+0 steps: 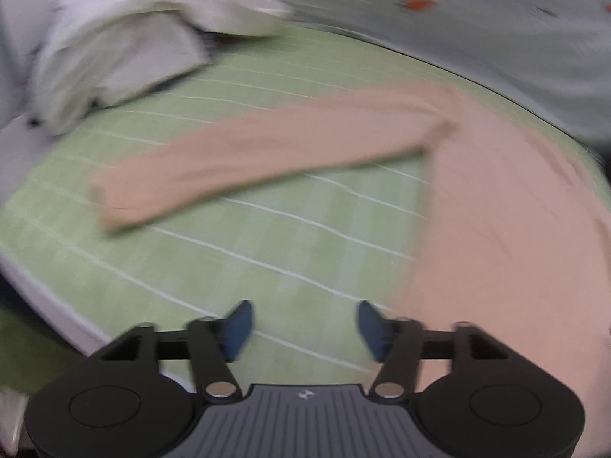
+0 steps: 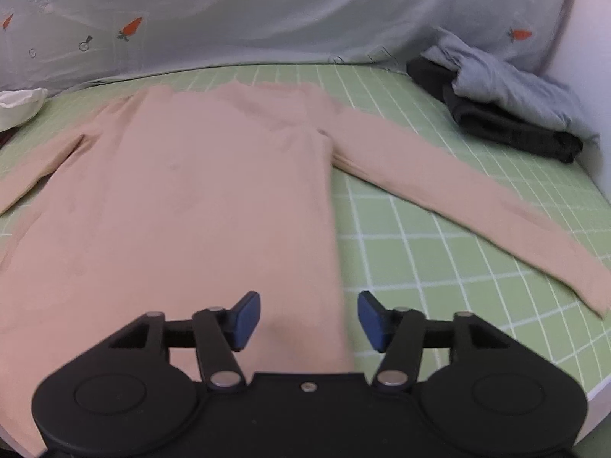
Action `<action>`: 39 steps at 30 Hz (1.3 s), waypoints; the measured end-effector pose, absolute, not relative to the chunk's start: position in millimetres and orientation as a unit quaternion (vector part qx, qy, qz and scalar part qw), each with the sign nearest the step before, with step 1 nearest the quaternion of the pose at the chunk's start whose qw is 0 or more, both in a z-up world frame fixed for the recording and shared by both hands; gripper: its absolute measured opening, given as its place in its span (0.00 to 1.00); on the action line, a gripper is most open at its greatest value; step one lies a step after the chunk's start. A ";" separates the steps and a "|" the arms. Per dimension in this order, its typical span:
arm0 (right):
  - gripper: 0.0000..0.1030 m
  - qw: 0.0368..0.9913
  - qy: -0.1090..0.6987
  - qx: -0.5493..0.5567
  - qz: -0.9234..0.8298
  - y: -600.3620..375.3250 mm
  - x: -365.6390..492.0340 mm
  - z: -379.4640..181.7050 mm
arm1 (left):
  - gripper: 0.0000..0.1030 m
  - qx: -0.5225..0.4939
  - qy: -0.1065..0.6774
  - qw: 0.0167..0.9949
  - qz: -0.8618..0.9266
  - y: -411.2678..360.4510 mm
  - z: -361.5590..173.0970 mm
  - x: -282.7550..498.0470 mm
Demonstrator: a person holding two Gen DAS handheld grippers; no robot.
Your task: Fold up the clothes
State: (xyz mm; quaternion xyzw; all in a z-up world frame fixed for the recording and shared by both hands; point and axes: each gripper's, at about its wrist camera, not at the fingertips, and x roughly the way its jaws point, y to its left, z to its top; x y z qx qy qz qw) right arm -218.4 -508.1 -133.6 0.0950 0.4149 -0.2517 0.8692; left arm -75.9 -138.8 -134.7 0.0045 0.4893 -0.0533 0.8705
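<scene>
Surface: green checked sheet (image 2: 439, 252), pale carrot-print cover (image 2: 267, 11) bunched behind.
Shirt: one pink long-sleeved shirt (image 2: 191, 198) lies flat on my sheet, both sleeves spread outward, no fold showing.
Progress: I judge this shirt wholly unfolded; sleeves and body are left to fold.
Left gripper (image 1: 305, 330): spread, holding nothing, over bare sheet beside the left sleeve (image 1: 248, 160).
Right gripper (image 2: 309, 320): spread, empty, above the hem's right edge.
Other clothes: one white heap (image 1: 114, 49); one grey-and-black pile (image 2: 504, 107), perhaps two garments, near the far right corner.

Soft, even indoor light, no glare or hard shadows. Left wrist view is smeared with motion blur; right is sharper. Fisheye bends both, corners go black.
</scene>
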 end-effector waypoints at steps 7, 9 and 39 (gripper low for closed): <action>0.95 0.876 0.413 0.088 -0.233 -480.1 -188.7 -132.1 | 0.77 -0.025 0.487 0.873 0.020 -80.8 -135.7 -32.6; 0.98 0.875 0.416 0.094 -0.230 -474.1 -179.0 -132.3 | 0.77 -0.031 0.489 0.872 0.026 -70.9 -138.2 -20.6; 1.00 0.858 0.427 0.135 -0.250 -455.6 -137.5 -148.8 | 0.07 -0.033 0.475 0.875 0.087 -15.3 -144.4 46.9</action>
